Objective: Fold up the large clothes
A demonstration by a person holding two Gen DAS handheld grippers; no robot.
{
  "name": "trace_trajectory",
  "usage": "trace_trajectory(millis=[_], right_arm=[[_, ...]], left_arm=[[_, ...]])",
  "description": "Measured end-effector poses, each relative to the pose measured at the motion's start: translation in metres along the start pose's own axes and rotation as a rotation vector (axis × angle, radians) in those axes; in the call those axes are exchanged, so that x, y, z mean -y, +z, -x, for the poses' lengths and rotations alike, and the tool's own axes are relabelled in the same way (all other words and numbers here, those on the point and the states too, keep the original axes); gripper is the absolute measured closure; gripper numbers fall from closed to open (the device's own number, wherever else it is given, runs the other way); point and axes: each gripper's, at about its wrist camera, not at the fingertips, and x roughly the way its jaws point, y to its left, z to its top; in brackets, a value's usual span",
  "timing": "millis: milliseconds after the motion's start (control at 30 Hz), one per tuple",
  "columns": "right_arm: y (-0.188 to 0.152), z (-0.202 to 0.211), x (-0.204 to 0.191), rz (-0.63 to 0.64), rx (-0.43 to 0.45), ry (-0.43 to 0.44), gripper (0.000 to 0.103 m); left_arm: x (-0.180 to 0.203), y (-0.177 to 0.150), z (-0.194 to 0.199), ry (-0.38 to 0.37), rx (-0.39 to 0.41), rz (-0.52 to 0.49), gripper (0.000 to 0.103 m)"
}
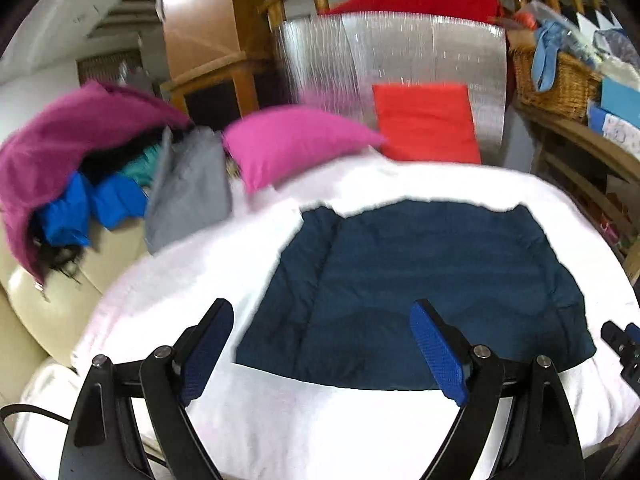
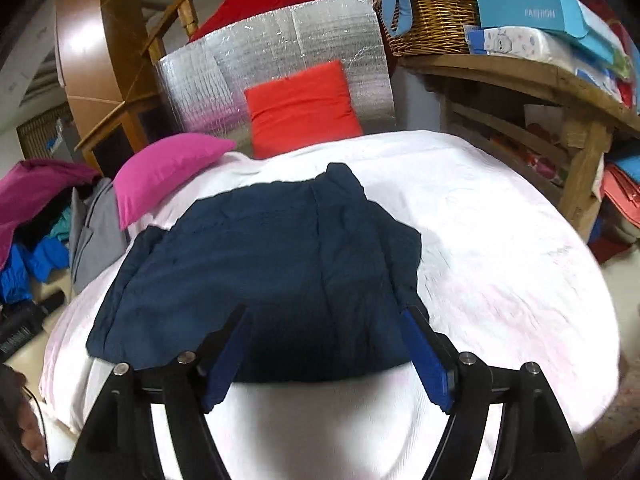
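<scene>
A dark navy garment lies folded into a rough rectangle on the white bedspread; it also shows in the right wrist view. My left gripper is open and empty, held over the garment's near left edge. My right gripper is open and empty, over the garment's near edge; its tip also shows at the right edge of the left wrist view.
A pile of clothes sits on a cream seat at the left. A pink pillow and a red pillow lie at the bed's head. A wooden shelf with a wicker basket stands right.
</scene>
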Motion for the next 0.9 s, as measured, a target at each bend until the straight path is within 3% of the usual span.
trace_trajectory(millis=[100,267,433,900], right_arm=[[0.001,0.025,-0.009,0.015,0.008,-0.002,0.024],[0.002,0.088,-0.033,0.087,0.098,-0.018,0.019],[0.0,0.147,-0.052,0.106,0.163,0.009,0.018],[-0.009,0.221,-0.075,0.11,0.239,-0.007,0.018]], left_arm=[[-0.007,0.007,0.036,0.03,0.054,0.003,0.007],[-0.022,0.011,0.094,0.069,0.163,0.017,0.005],[-0.031,0.015,0.148,0.065,0.252,0.004,0.003],[-0.043,0.016,0.239,0.038,0.406,0.023,0.0]])
